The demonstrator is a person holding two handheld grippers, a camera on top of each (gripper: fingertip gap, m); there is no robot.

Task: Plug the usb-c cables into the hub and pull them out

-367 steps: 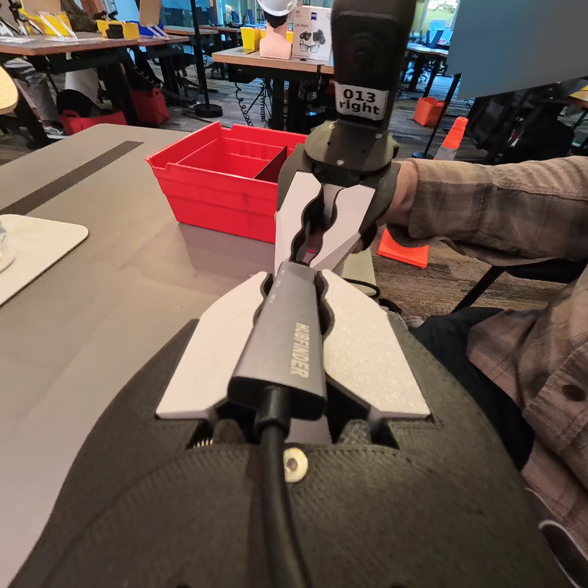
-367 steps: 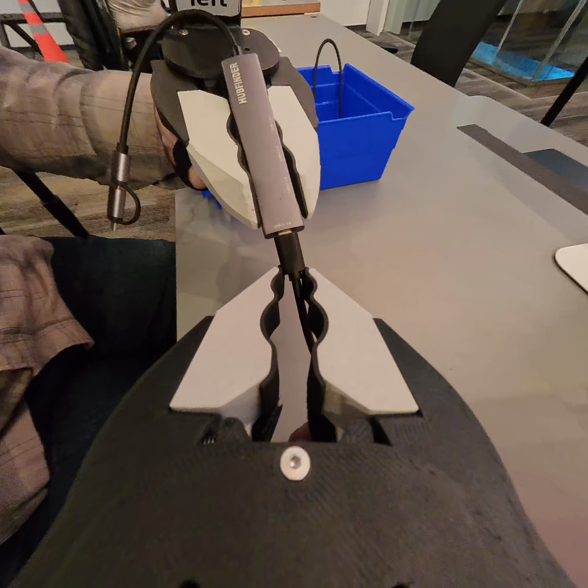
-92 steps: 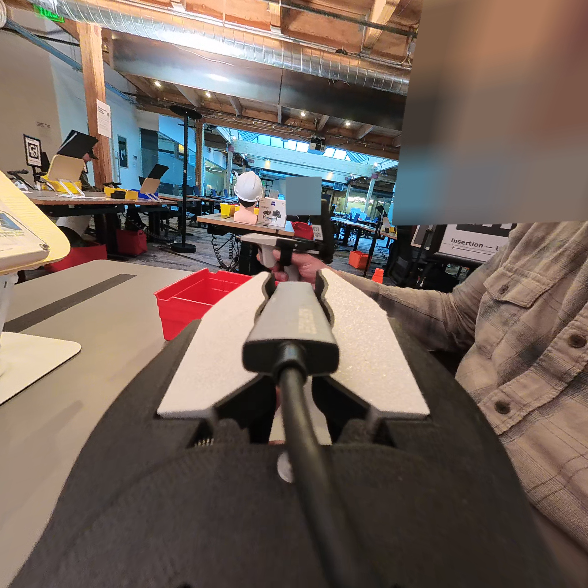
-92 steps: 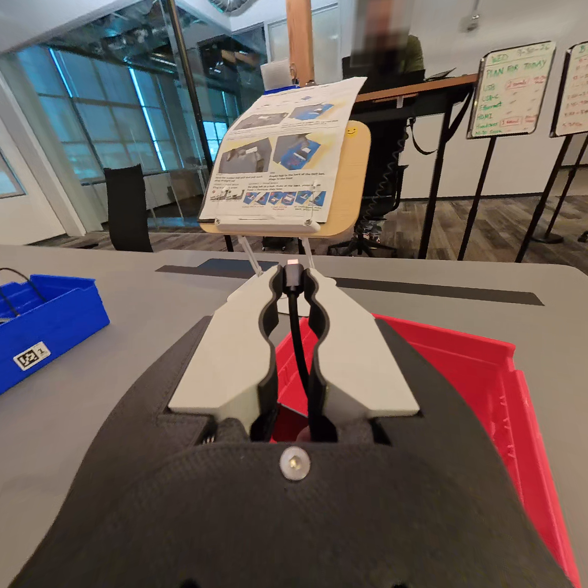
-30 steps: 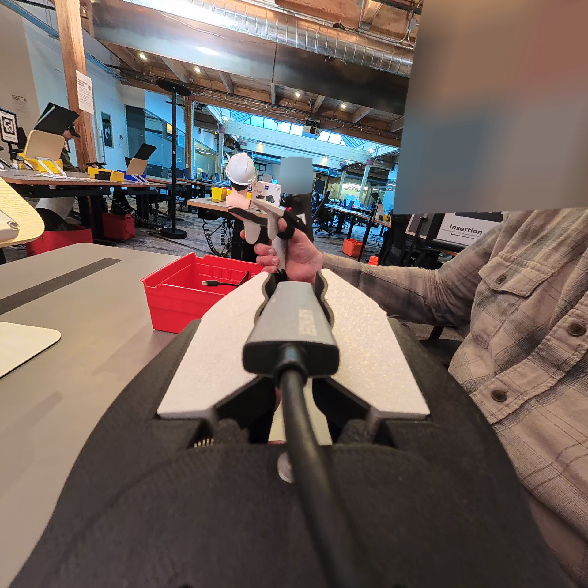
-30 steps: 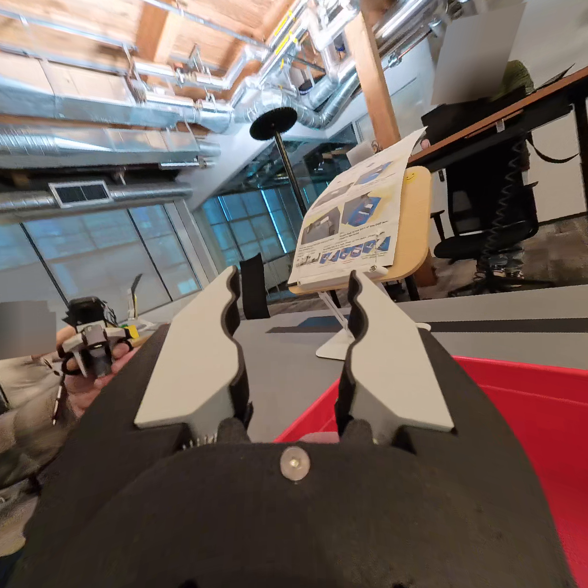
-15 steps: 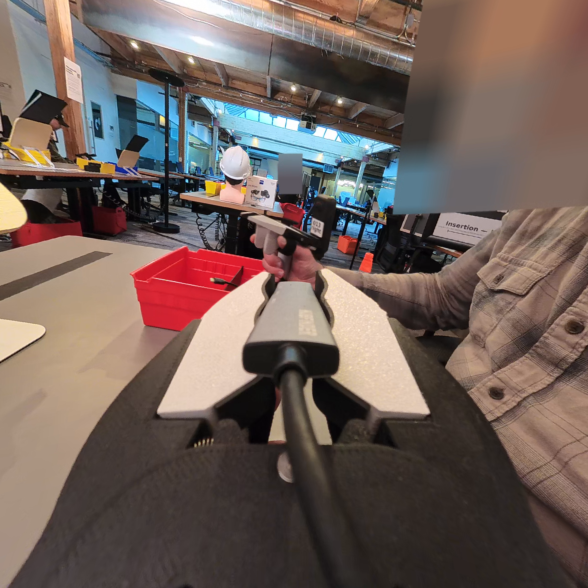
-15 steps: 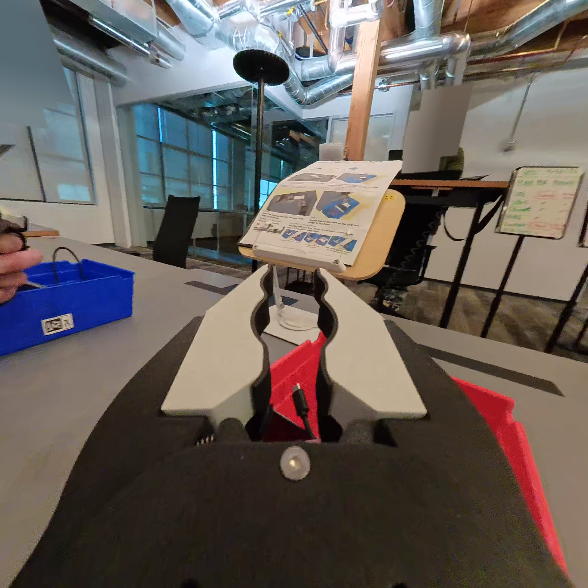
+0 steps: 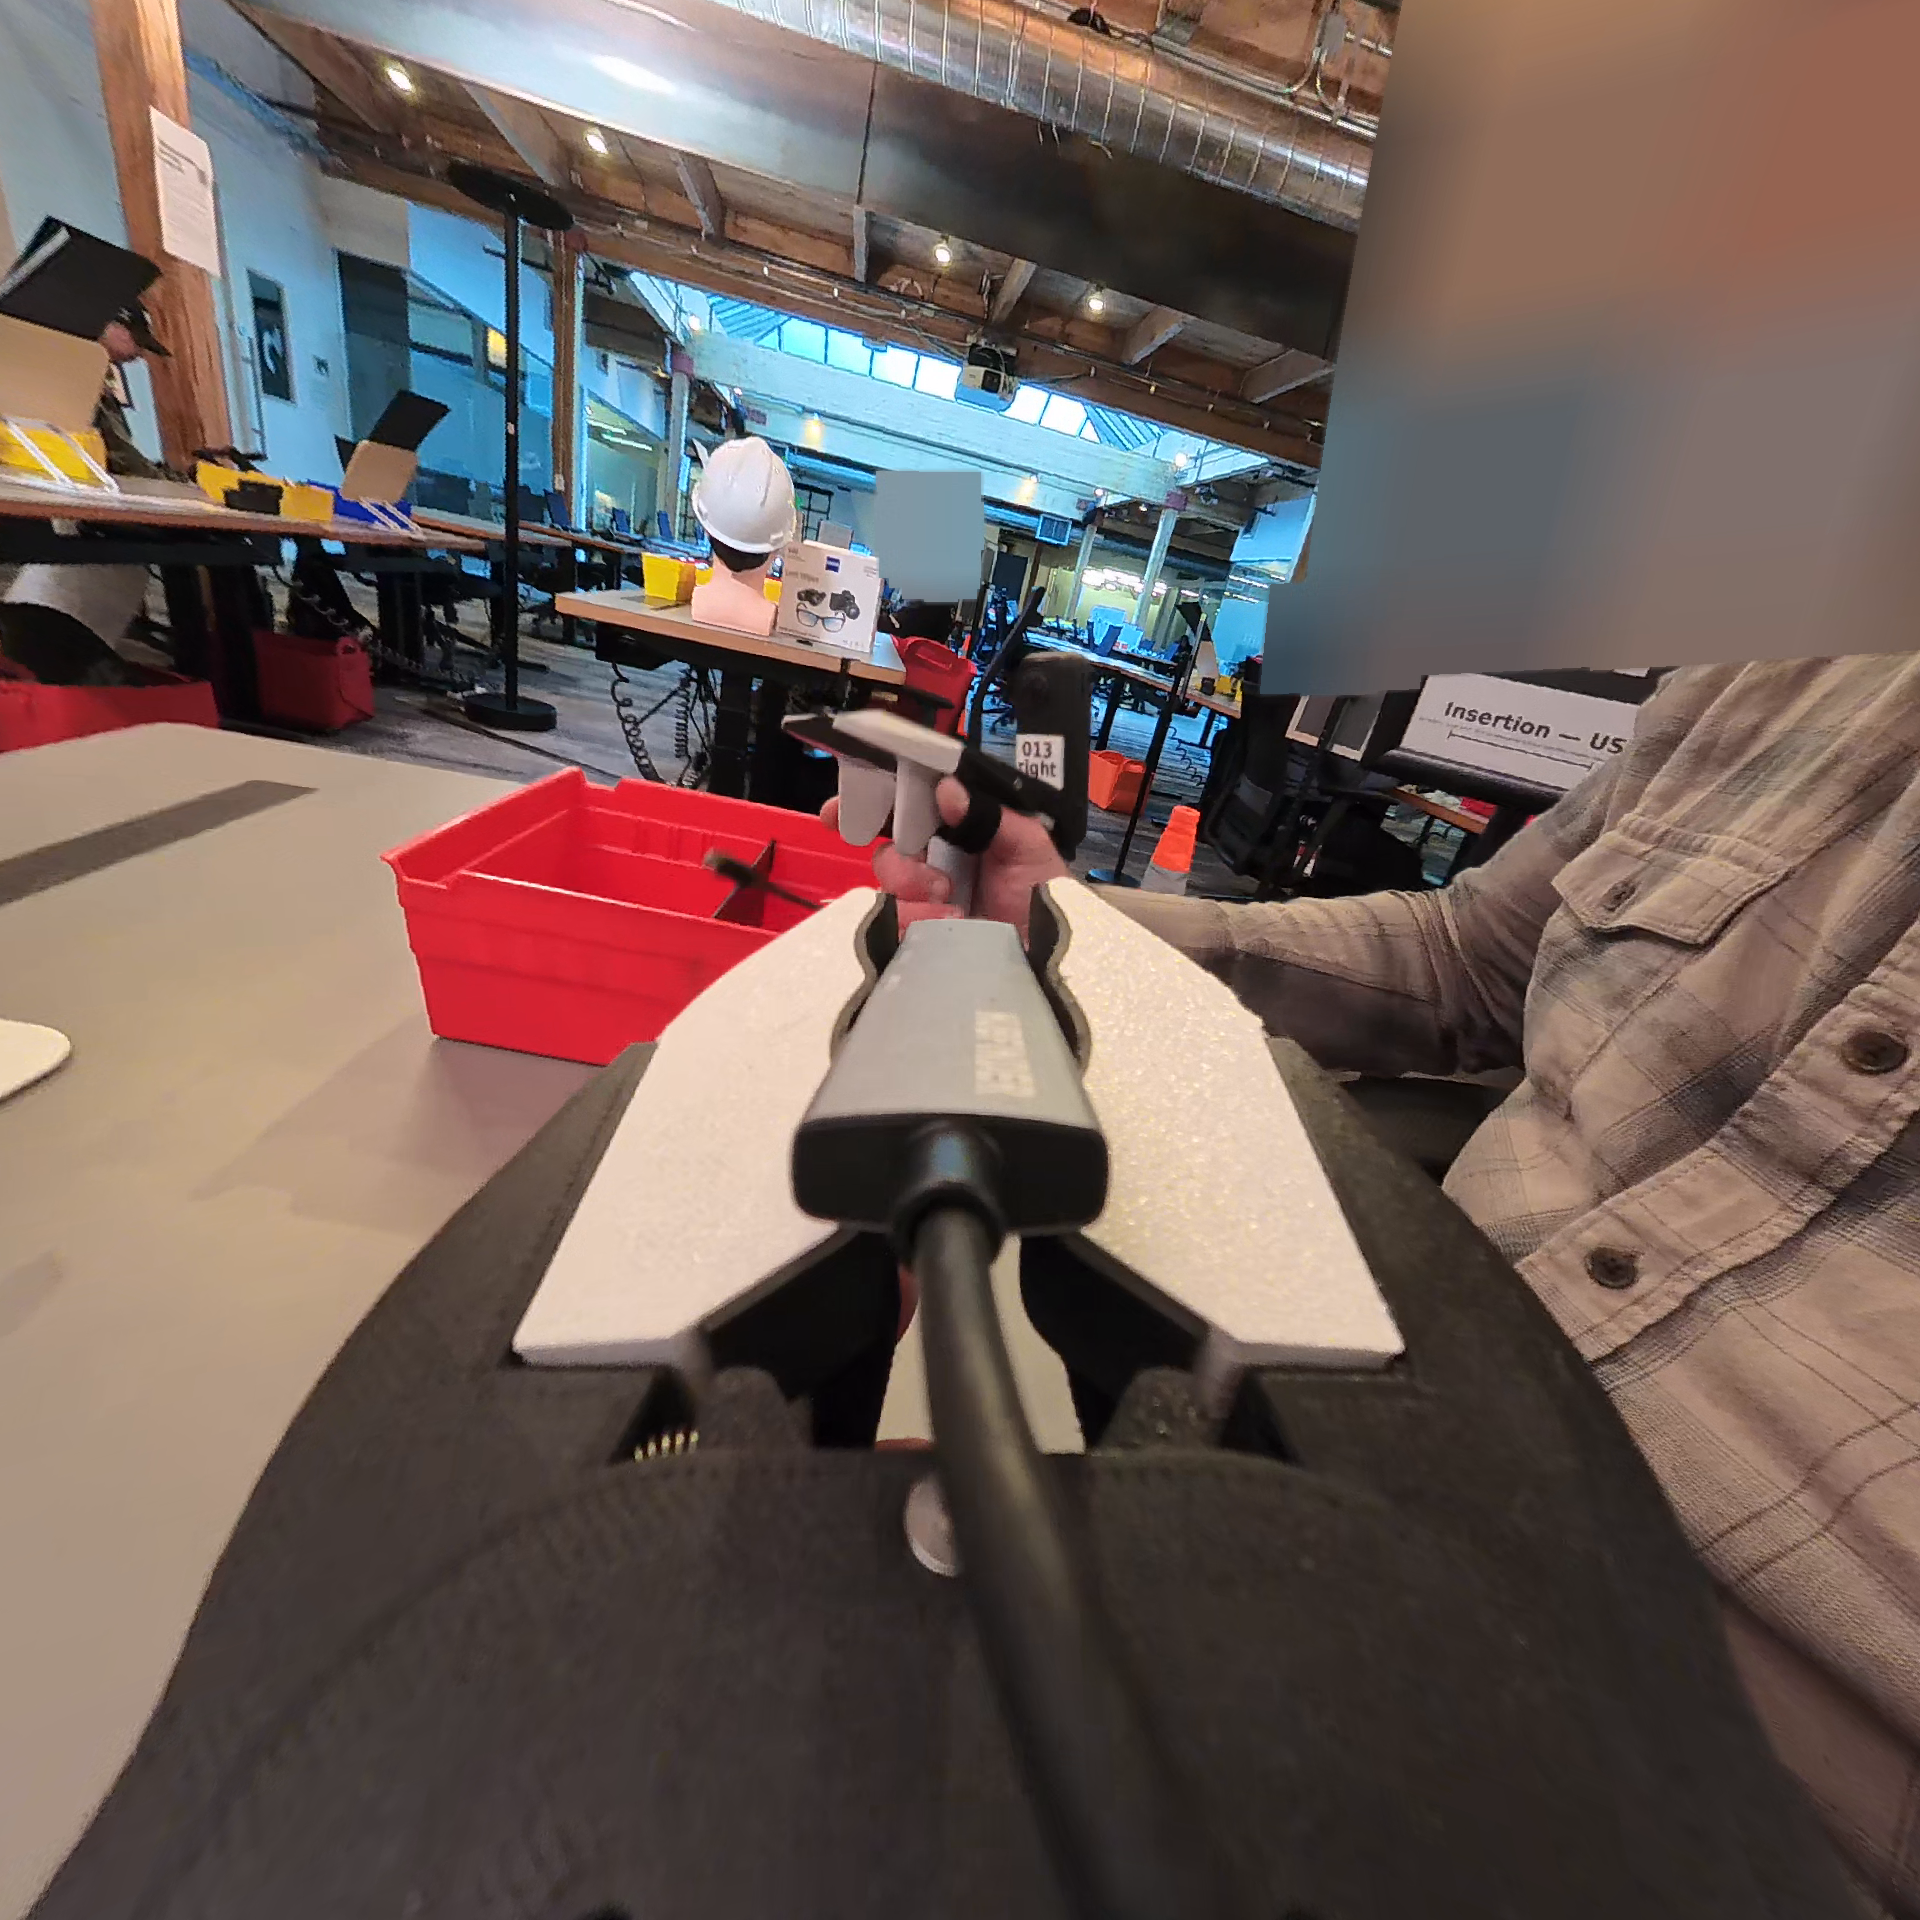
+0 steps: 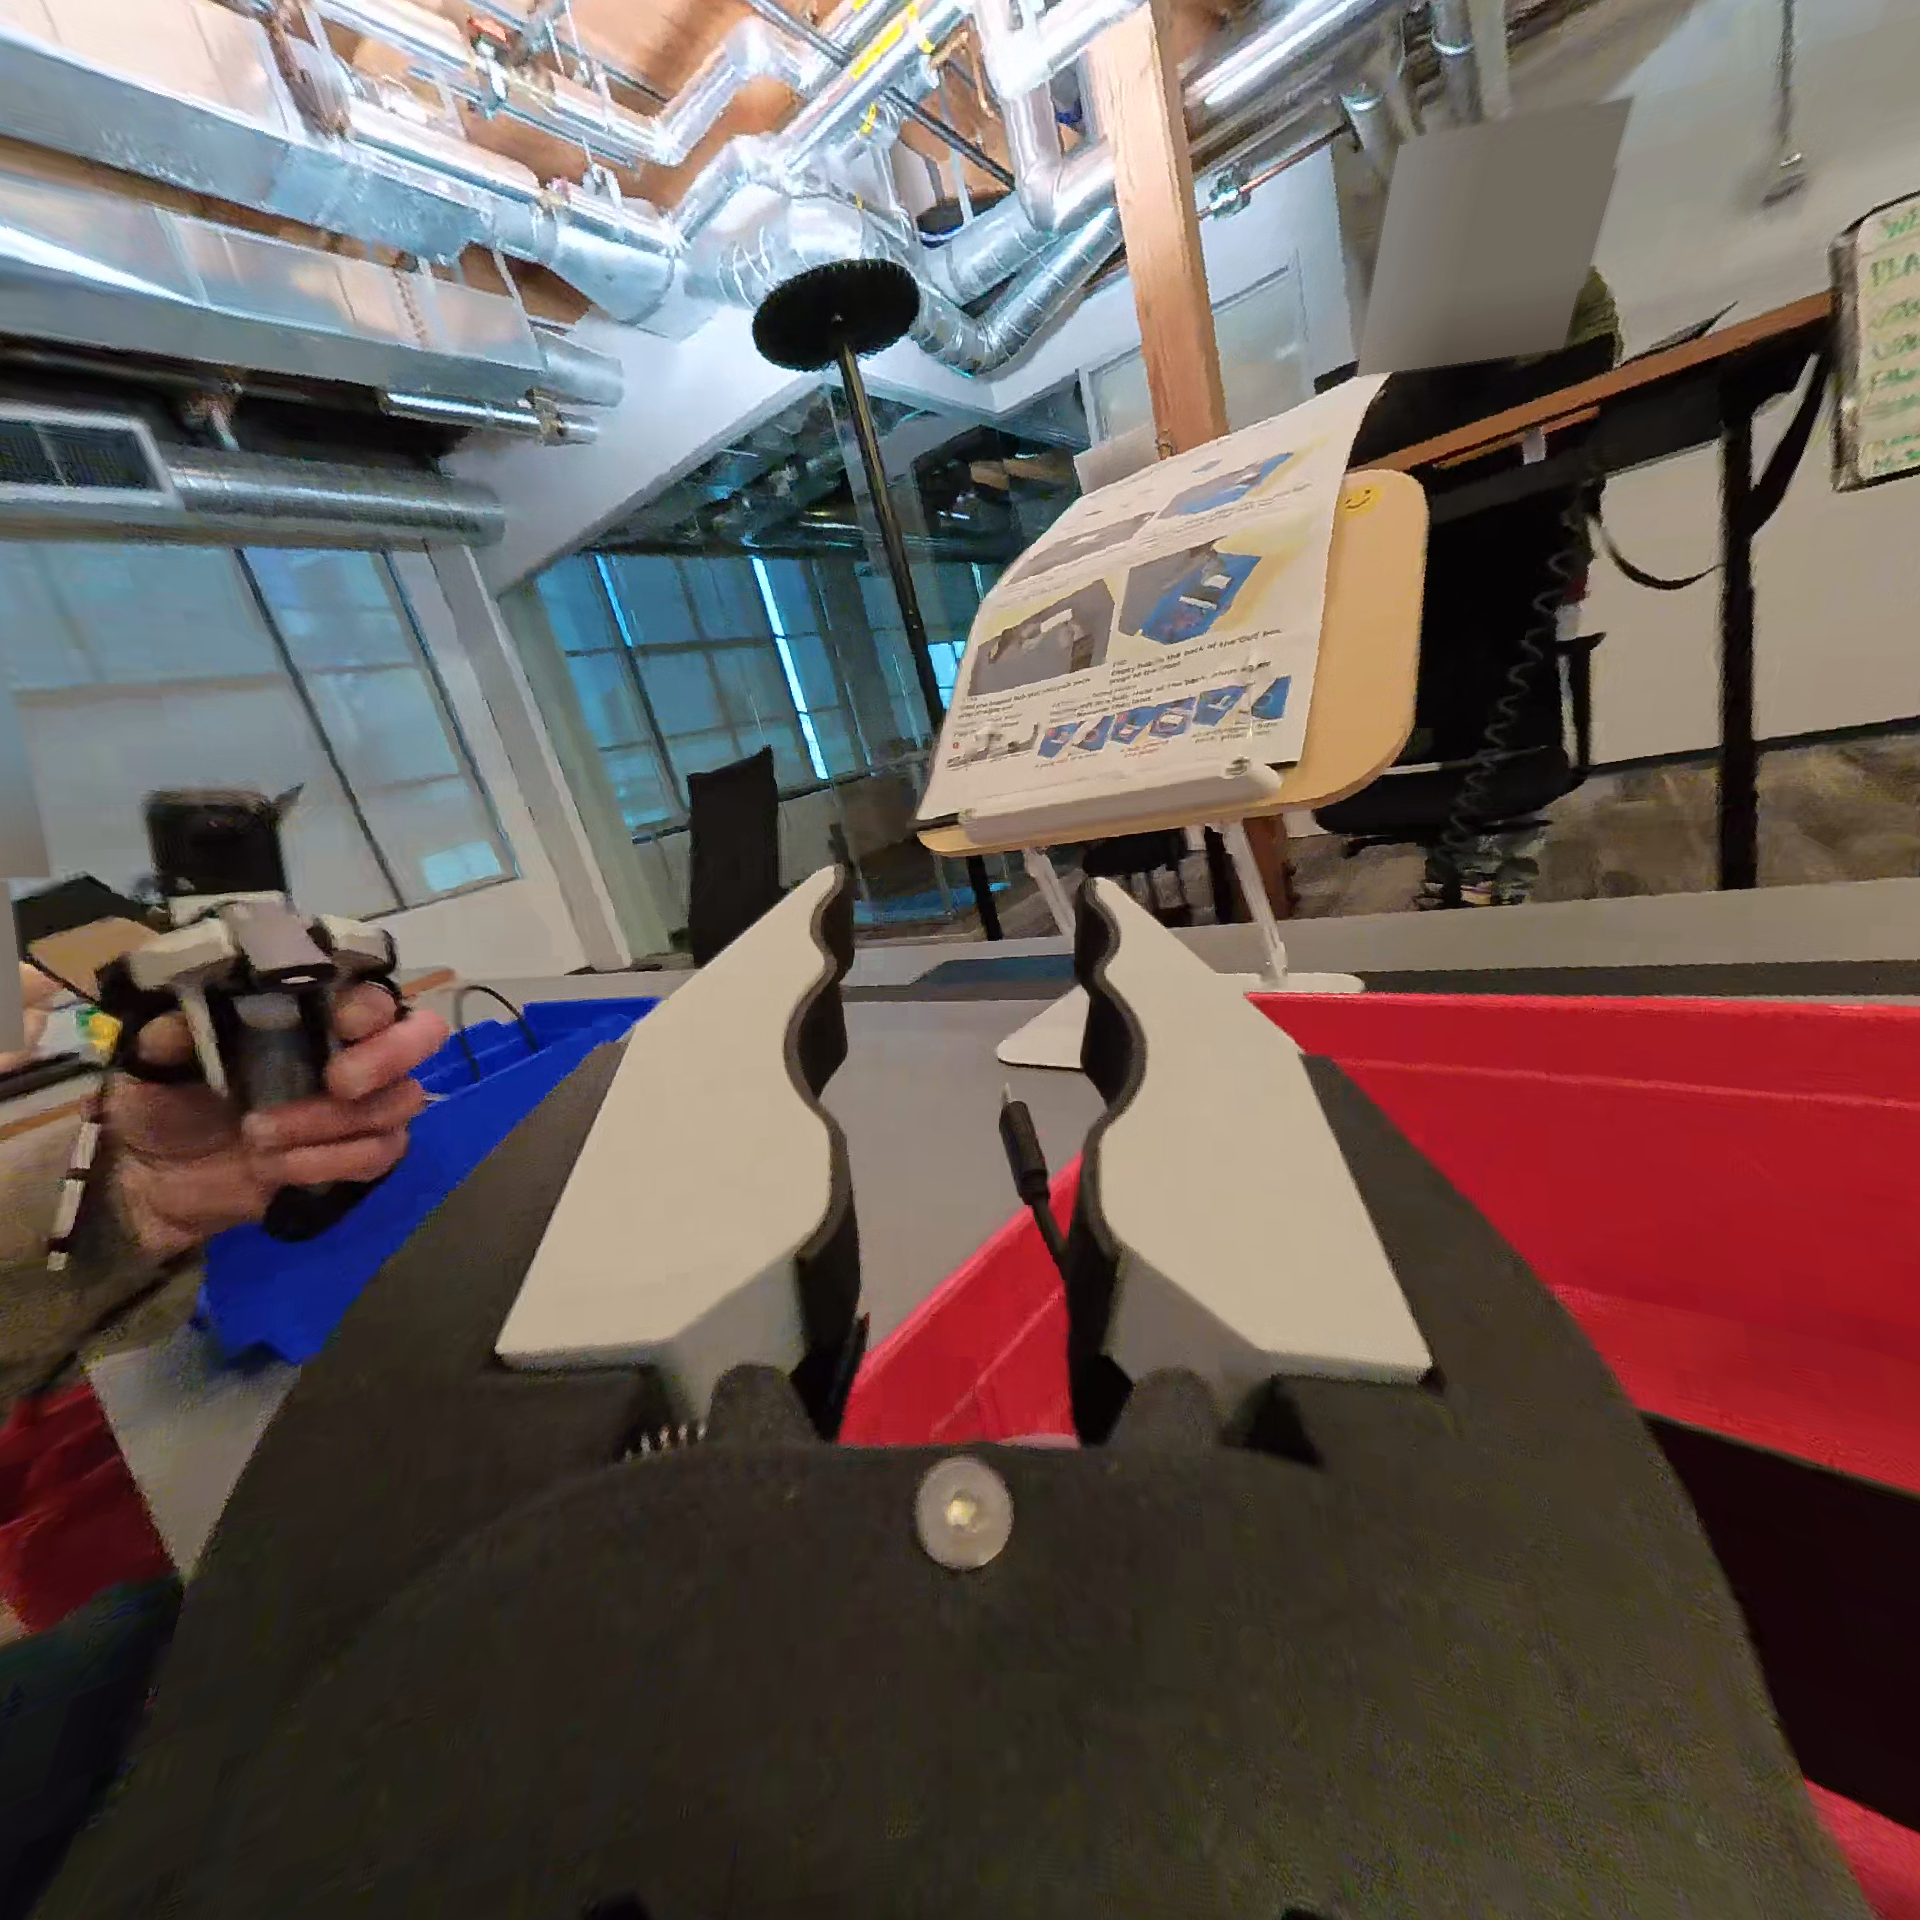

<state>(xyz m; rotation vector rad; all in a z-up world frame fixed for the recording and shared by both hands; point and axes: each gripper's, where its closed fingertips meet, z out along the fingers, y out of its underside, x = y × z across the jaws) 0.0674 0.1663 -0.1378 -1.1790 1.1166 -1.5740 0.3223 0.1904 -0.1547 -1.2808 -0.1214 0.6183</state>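
Observation:
My left gripper is shut on the grey usb hub, held above the grey table; the hub's own black lead runs back toward the camera. My right gripper is open over the red bin. A black usb-c cable plug sticks up between its fingers close to the right one, loose. In the left wrist view the right gripper hangs by the red bin, where the cable rests on the divider. The left gripper shows far left.
A blue bin with a black cable loop stands on the table beside the left hand. A tilted board with an instruction sheet stands on a white base behind the red bin. A person in a plaid shirt sits at the table's edge. The tips of one gripper are about 25 cm away from the tips of the other.
The right gripper pulled the cable out of the hub, carried it to the red bin and let go. In the last half second its jaws spread wider and it swung left. The left gripper keeps the hub.

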